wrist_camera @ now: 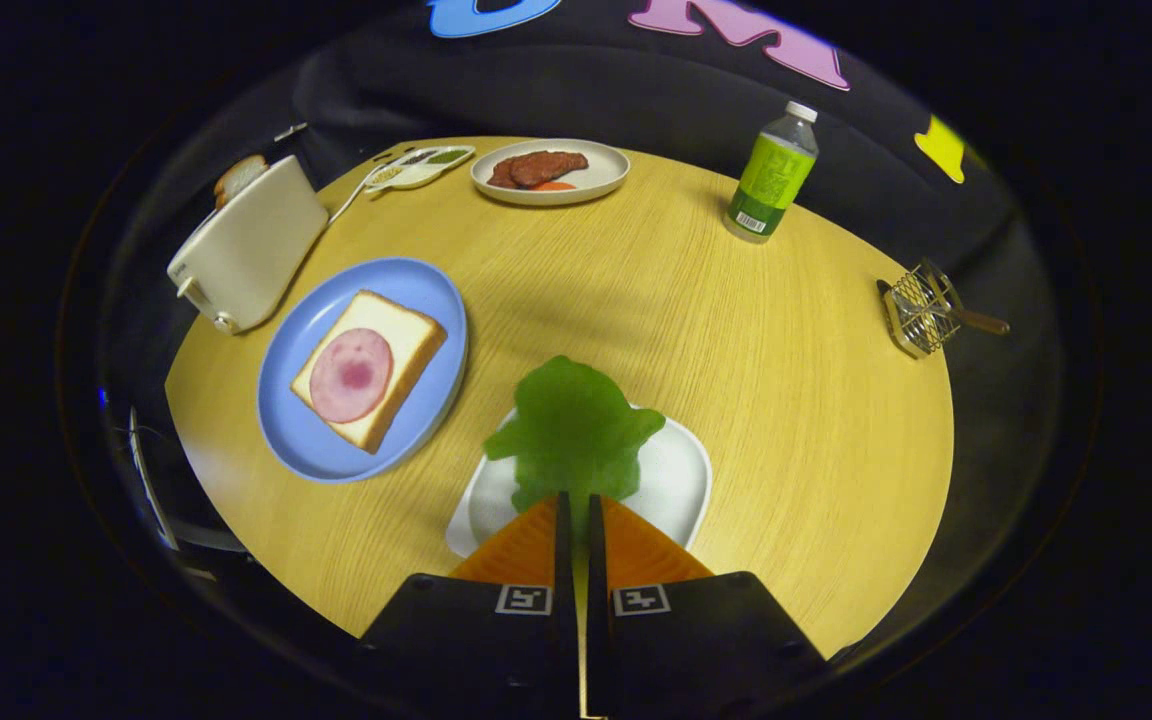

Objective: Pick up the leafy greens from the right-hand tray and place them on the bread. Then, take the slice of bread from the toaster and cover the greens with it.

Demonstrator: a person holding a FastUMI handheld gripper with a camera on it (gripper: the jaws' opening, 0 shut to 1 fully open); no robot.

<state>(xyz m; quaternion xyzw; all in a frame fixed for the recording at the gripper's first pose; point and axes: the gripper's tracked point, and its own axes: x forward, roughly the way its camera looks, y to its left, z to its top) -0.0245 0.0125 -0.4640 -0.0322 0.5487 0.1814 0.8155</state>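
**Green leaf pinched above its tray**

Orange fingers (pixel 536 545) of my gripper (pixel 576 505) are nearly closed, pressing the leafy greens (pixel 573 435) from both sides over the white tray (pixel 681 485). Left of it I see ham-topped bread (pixel 368 368) on the blue plate (pixel 301 440); a slice (pixel 239 177) stands in the toaster (pixel 248 245).

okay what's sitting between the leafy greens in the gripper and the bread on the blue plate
Bare wooden table and the blue plate's rim, in the gripper view. The hand-held gripper, shut on the leafy greens, holds them over the white tray; the bread carries ham.
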